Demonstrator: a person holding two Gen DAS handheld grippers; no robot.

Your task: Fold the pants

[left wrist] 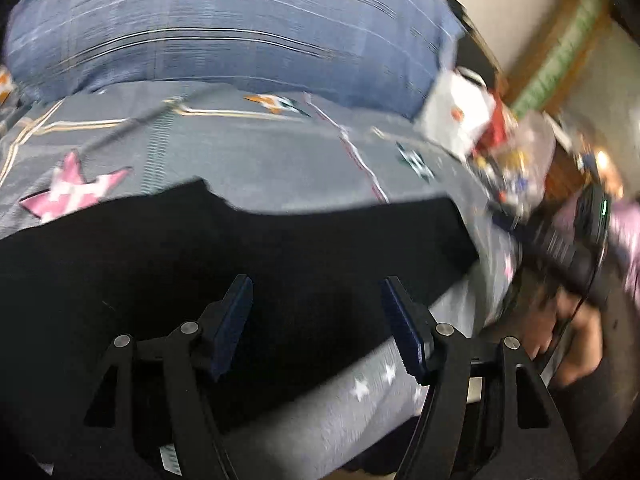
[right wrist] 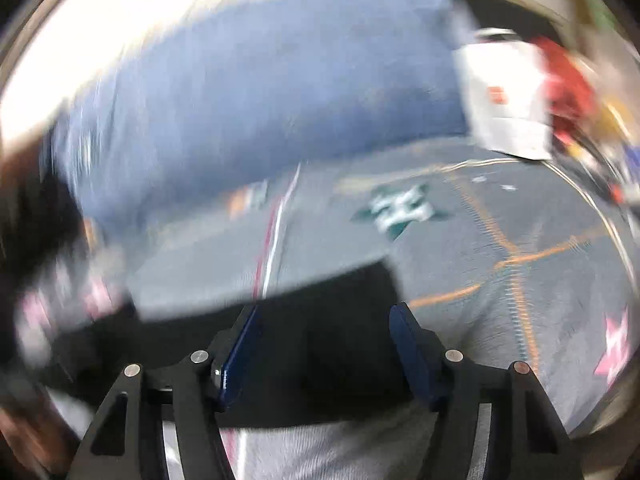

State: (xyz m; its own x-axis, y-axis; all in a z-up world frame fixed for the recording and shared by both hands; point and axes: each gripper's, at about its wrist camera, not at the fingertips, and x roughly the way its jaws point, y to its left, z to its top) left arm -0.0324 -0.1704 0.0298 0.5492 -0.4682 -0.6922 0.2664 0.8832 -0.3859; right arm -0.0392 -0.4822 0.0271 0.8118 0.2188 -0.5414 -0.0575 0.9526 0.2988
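Observation:
The black pants (left wrist: pixel 200 264) lie spread on a grey bed sheet with star prints (left wrist: pixel 256 152). My left gripper (left wrist: pixel 316 292) is open, its blue-padded fingers just above the pants near their front edge. In the right wrist view the pants (right wrist: pixel 320 360) show as a black band under my right gripper (right wrist: pixel 324 320), which is open with its fingers over the cloth's right end. Both views are blurred by motion. Neither gripper holds anything.
A blue striped pillow or duvet (left wrist: pixel 224 28) lies behind the pants. A white bag with red items (left wrist: pixel 460 112) and clutter sit at the bed's right side; they also show in the right wrist view (right wrist: pixel 508 96). The other gripper and a hand (left wrist: pixel 576 264) are at right.

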